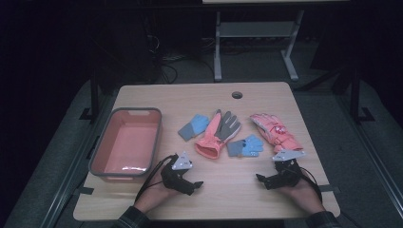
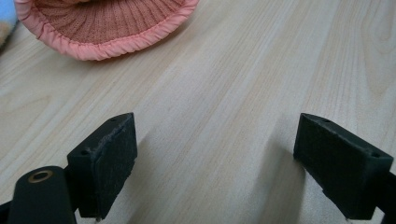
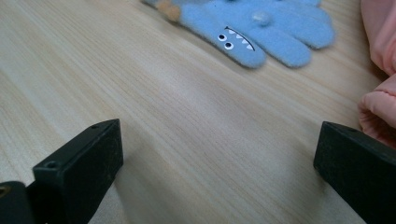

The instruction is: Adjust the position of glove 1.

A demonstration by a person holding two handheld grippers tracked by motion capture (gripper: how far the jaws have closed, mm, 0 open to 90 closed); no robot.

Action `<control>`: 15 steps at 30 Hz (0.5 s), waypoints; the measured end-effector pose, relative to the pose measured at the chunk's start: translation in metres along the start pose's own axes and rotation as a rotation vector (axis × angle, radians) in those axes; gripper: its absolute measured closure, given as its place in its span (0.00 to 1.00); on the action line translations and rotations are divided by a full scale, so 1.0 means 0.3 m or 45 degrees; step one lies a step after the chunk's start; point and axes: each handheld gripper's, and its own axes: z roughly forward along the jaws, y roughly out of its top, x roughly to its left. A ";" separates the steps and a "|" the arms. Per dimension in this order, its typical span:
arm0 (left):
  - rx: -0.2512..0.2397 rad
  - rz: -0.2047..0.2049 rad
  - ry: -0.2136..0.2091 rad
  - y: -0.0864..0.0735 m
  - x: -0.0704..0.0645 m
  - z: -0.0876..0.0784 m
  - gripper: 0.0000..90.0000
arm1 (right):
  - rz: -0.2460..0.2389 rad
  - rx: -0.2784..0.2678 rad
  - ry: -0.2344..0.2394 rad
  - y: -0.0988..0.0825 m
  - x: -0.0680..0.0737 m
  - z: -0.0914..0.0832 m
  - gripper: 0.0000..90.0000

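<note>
Several gloves lie mid-table: a blue and grey glove (image 1: 194,126), a coral glove with a grey palm (image 1: 217,134), a second small blue glove (image 1: 245,146) and a pink padded glove (image 1: 275,131). My left gripper (image 1: 197,184) rests near the front edge, pointing right, just below the coral glove. Its own view shows the left gripper (image 2: 210,158) open over bare wood, with the coral cuff (image 2: 107,28) ahead. My right gripper (image 1: 259,179) points left, below the small blue glove. The right gripper (image 3: 219,172) is open and empty, facing the blue glove's monster face (image 3: 252,28), with the pink glove (image 3: 380,93) beside its right jaw.
A coral bin with a grey rim (image 1: 109,176) stands empty at the table's left side. A round cable hole (image 1: 237,94) sits near the far edge. Bare wood (image 1: 228,194) lies between the two grippers. Beyond the table are a desk frame and cables on a dark floor.
</note>
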 end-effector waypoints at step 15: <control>0.004 0.027 -0.026 -0.010 0.003 -0.011 0.14 | -0.025 -0.056 -0.015 0.028 0.009 -0.052 0.40</control>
